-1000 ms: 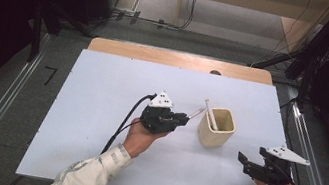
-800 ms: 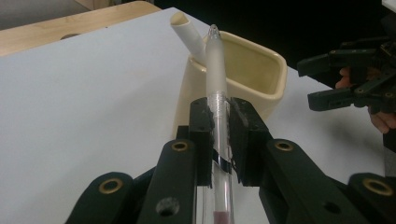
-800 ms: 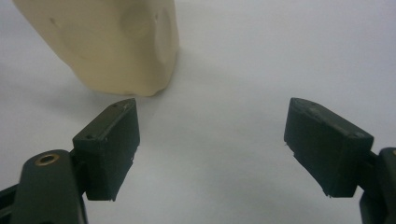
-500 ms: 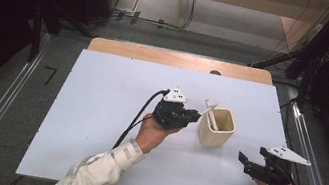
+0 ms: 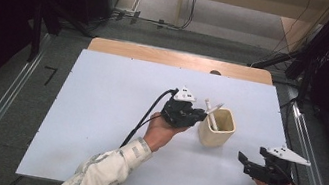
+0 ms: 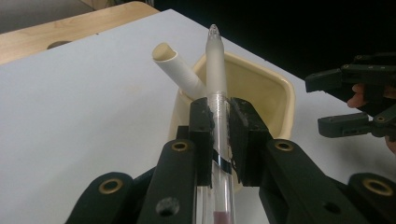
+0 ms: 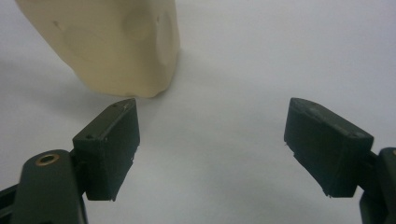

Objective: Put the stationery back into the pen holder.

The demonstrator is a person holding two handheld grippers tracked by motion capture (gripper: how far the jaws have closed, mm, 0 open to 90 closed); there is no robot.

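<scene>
Cream, squarish cup [image 5: 217,128] stood at the table's [image 5: 98,112] centre-right; left gripper [image 5: 197,117] at its 9 o'clock. Left gripper view: jaws clamped a frosted pen [image 6: 217,93], perhaps plastic, aimed at the cup's mouth. Right gripper view: right gripper [image 7: 210,149] gaped empty, idle.

Left claw [image 5: 197,118] clamped tight, forearm reaching forward; right claw [image 5: 243,161] spread wide, held low at right.
</scene>
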